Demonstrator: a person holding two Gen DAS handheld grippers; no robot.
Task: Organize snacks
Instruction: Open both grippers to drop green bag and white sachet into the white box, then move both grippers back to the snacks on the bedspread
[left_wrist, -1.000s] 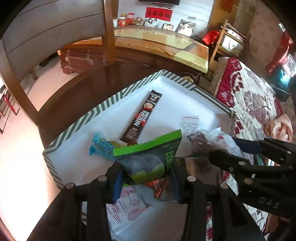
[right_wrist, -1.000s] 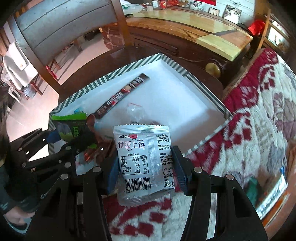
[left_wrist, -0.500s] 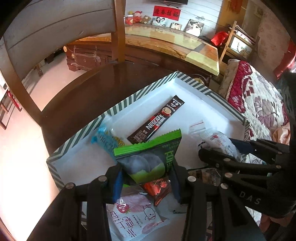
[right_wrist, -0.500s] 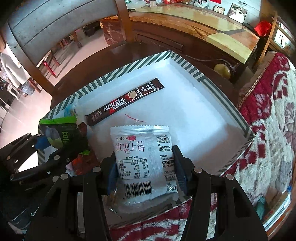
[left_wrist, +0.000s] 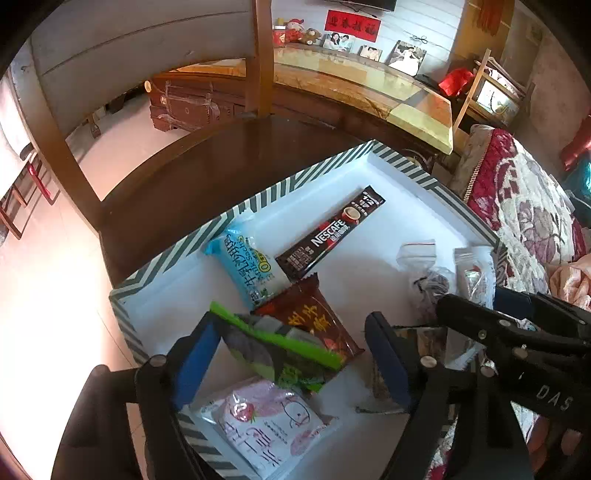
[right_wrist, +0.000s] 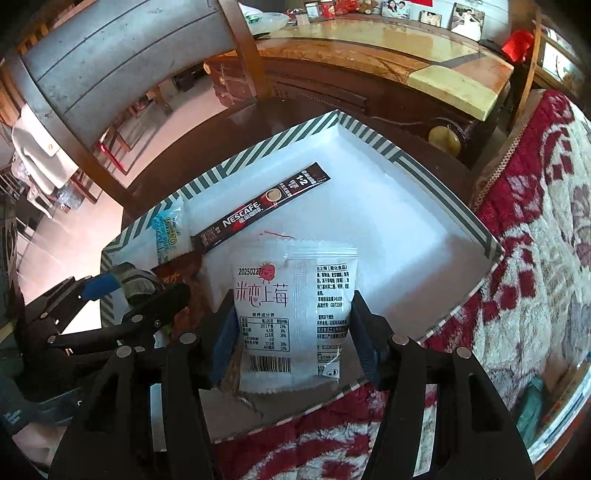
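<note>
A white tray with a striped rim (left_wrist: 258, 203) holds a Nescafe stick (left_wrist: 332, 232), a blue milk-candy packet (left_wrist: 251, 266), a red-brown packet (left_wrist: 310, 314), a pink strawberry packet (left_wrist: 266, 424) and a small clear bag (left_wrist: 421, 258). My left gripper (left_wrist: 291, 358) hangs over the tray's near left corner with its jaws opening. The green packet (left_wrist: 280, 350) lies tilted between them on the red-brown packet, with only one corner at the left pad. My right gripper (right_wrist: 293, 339) is over the near right rim (right_wrist: 461, 295). Its jaws are easing apart but still touch both sides of a white strawberry packet (right_wrist: 295, 314).
The tray sits on a dark wooden chair seat (left_wrist: 184, 177), with the chair back (left_wrist: 110, 48) behind it. A red floral blanket (right_wrist: 535, 240) lies along the tray's right side. Further back stands a long wood-and-stone table (left_wrist: 369, 92).
My left jaws have spread wide and the green packet has slipped out and tipped down into the tray. The right gripper has carried the white packet from the blanket to over the tray.
</note>
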